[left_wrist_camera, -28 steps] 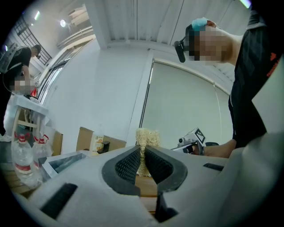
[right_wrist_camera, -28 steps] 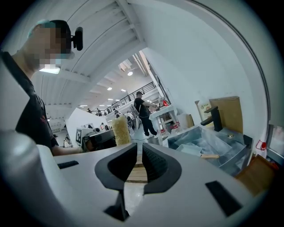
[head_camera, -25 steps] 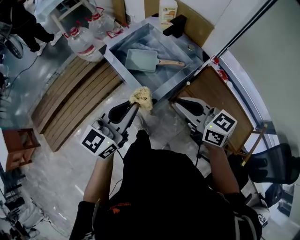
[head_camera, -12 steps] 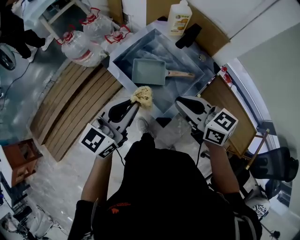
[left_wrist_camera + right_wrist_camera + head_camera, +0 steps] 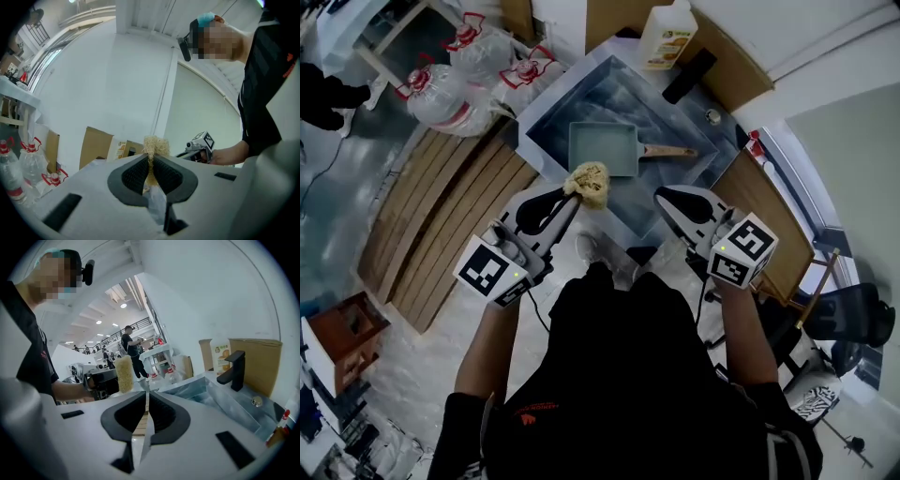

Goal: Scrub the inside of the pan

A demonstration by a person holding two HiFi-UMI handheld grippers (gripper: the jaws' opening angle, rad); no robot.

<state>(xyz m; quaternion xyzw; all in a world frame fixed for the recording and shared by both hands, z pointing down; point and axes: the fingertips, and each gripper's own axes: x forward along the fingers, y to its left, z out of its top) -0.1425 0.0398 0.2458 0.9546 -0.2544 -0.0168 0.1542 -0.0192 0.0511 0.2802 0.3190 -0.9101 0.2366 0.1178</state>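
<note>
A pale green square pan (image 5: 602, 148) with a wooden handle (image 5: 667, 151) lies flat in the steel sink (image 5: 546, 122). My left gripper (image 5: 570, 197) is shut on a tan fibrous scrubber (image 5: 587, 181), which hangs over the sink's near edge just short of the pan. In the left gripper view the scrubber (image 5: 156, 146) sticks up from between the pads. My right gripper (image 5: 667, 199) hovers at the sink's near right corner, jaws almost together with nothing between them (image 5: 146, 397). From it I see the scrubber (image 5: 124, 374) to the left; the pan is hidden there.
A black faucet (image 5: 689, 75) and a soap bottle (image 5: 666, 37) stand behind the sink. Water jugs (image 5: 441, 89) sit to its left beside wooden slats (image 5: 441, 225). A wooden counter (image 5: 769, 206) adjoins the sink on the right, with a black chair (image 5: 853, 323) beyond.
Both grippers have moved forward toward the sink. The scrubber has come from short of the rim to over the sink's near edge, close to the pan.
</note>
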